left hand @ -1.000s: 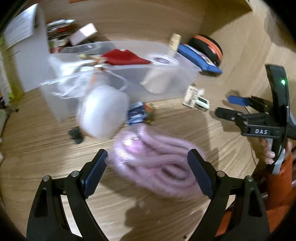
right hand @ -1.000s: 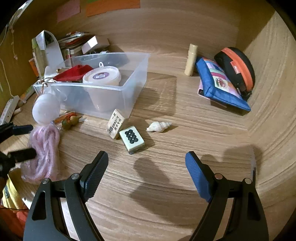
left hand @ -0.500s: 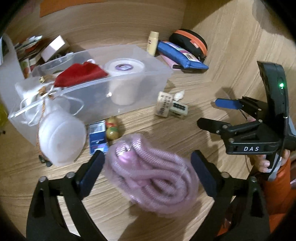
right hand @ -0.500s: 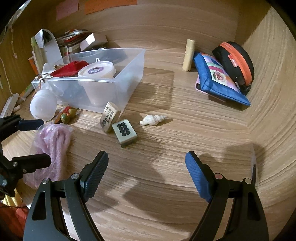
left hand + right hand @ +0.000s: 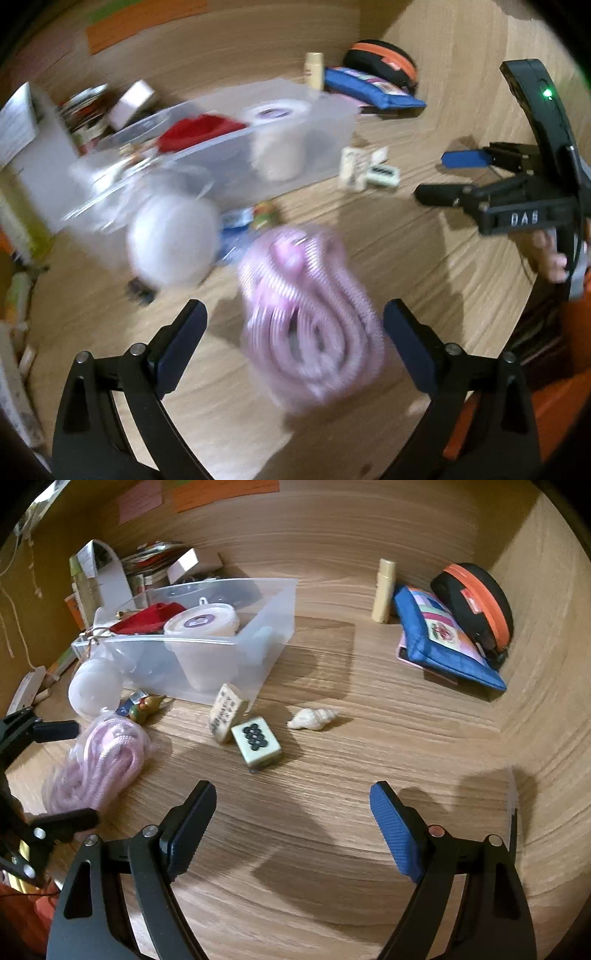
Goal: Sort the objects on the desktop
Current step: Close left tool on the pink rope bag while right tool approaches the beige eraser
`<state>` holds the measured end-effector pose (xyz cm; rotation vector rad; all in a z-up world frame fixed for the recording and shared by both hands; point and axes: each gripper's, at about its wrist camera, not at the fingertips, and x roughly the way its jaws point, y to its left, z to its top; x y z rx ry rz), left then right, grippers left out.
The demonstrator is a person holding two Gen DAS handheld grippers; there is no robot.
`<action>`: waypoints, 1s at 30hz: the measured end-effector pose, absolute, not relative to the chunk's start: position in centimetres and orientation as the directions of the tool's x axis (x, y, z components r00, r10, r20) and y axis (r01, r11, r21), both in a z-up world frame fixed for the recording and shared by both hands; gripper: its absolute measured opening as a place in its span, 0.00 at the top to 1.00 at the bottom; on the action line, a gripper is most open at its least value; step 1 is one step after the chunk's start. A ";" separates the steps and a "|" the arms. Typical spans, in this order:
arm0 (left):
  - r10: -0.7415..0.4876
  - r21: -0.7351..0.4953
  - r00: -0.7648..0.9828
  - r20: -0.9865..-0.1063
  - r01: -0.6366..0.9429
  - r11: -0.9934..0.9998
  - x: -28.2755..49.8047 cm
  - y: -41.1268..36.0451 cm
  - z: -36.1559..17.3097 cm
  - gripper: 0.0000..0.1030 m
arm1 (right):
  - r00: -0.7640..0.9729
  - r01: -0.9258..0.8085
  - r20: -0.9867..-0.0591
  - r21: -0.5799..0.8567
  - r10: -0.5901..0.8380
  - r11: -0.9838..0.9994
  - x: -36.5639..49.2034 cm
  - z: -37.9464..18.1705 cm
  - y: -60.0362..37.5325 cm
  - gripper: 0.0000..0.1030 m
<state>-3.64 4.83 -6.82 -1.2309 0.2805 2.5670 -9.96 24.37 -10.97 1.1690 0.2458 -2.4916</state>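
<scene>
The step in hand looked to be a grasp of the bagged coil of pink rope (image 5: 310, 325), judged from how the left gripper (image 5: 293, 325) was lined up on it. To do it well, the fingers would need to drop low on both flanks of the bundle and close across its thick middle, since the clear wrapping looked slippery and the soft coil would likely squash and sag if caught by one edge. The left view was blurred, so contact could not be told.

The left fingers stood wide apart, holding nothing. The rope lay on the wooden desk (image 5: 332, 849) between them, nearer the right-hand finger (image 5: 406, 343) than the other, with a gap showing beside the left-hand one. In the right wrist view the same coil (image 5: 99, 764) sat between the two dark fingertips of that gripper, just in front of the clear plastic storage box (image 5: 229, 657).

The right gripper (image 5: 291, 823) hung over bare desk, well apart from the rope, its fingers wide and empty.
</scene>
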 end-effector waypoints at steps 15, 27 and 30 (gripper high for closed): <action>0.229 0.004 -0.548 -0.804 -0.390 -0.921 -4.8 4.4 -7.6 0.05 | -0.573 0.512 -0.762 -0.046 -0.301 -0.858 -10.7 -10.4 19.0 0.19; 0.219 -0.008 -0.542 -0.811 -0.363 -0.932 -6.8 5.6 -7.9 0.24 | -0.555 0.506 -0.783 -0.050 -0.280 -0.861 -14.3 -11.4 18.1 0.31; 0.216 -0.010 -0.554 -0.804 -0.351 -0.936 -6.6 5.5 -7.9 0.33 | -0.541 0.515 -0.791 -0.044 -0.286 -0.856 -14.4 -11.6 17.6 0.57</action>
